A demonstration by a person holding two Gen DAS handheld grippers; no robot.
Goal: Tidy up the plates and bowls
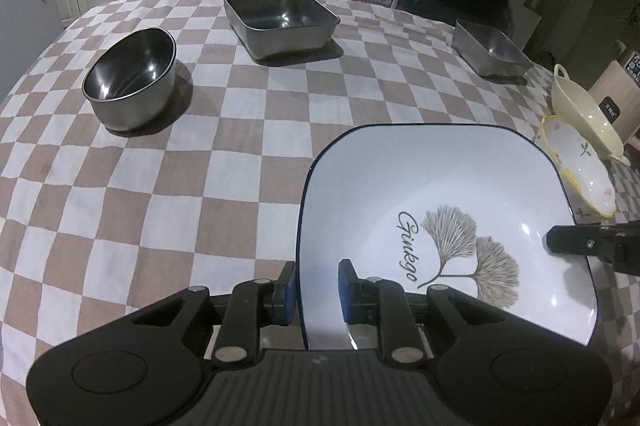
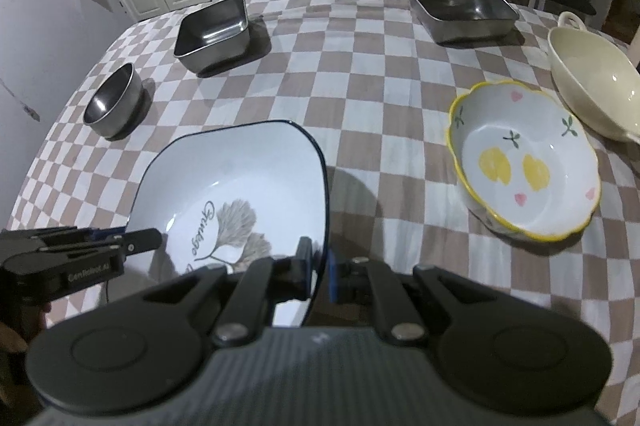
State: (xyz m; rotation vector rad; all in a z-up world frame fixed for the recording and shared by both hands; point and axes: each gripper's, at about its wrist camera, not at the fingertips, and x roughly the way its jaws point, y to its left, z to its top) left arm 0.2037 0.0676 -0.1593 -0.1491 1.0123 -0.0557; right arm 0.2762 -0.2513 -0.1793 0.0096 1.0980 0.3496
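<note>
A white square plate [image 1: 440, 186] with a dark blue rim and a ginkgo print fills the lower right of the left wrist view. My left gripper [image 1: 316, 290] straddles its left rim. The outer blue pad lies against the rim and the inner pad stands a little off it. My right gripper [image 2: 319, 268] is shut on the opposite rim of the plate [image 2: 240, 166]. Its finger [image 1: 564, 240] shows at the plate's right edge in the left wrist view. The plate throws a shadow on the cloth beside it.
On the checked tablecloth [image 1: 180, 186] stand a round steel bowl [image 1: 130, 78], a large square steel tray [image 1: 280, 18] and a smaller steel tray [image 1: 492, 48]. At the right are a yellow-rimmed flower bowl [image 2: 524, 170] and a cream bowl with handles [image 2: 592, 82].
</note>
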